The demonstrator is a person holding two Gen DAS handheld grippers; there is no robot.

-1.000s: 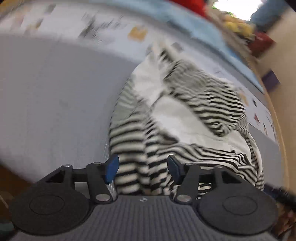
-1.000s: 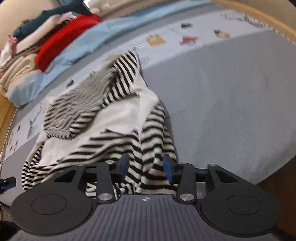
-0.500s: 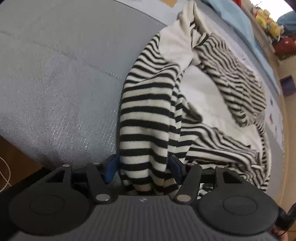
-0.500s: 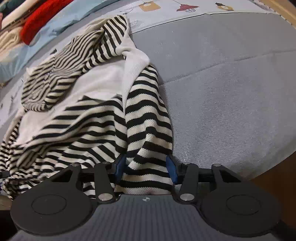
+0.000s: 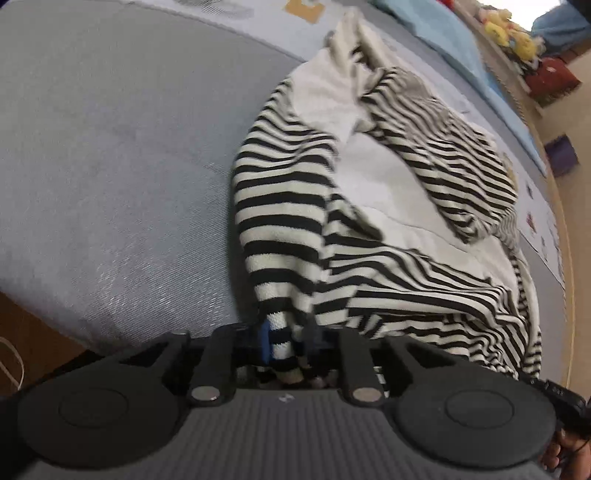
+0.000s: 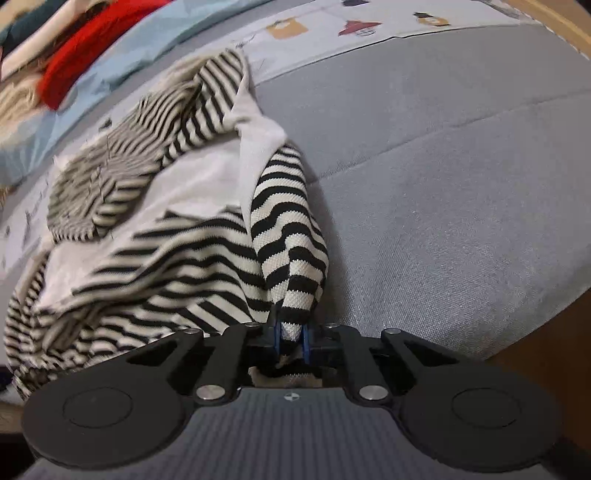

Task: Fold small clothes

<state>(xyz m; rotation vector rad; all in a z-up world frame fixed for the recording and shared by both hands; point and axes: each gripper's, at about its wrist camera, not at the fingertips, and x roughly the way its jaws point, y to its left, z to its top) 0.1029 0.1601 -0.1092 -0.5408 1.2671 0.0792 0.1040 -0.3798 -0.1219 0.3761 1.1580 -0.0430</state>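
A grey mattress [image 6: 461, 177] is covered along its far side by a printed sheet [image 6: 369, 26]. A striped garment [image 6: 207, 236] is spread on it; what seems a clothes pile [image 6: 70, 70], blurred, is seen beyond.

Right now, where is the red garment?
In the right wrist view, the red garment lies at the upper left, on the light blue cloth beyond the striped garment.
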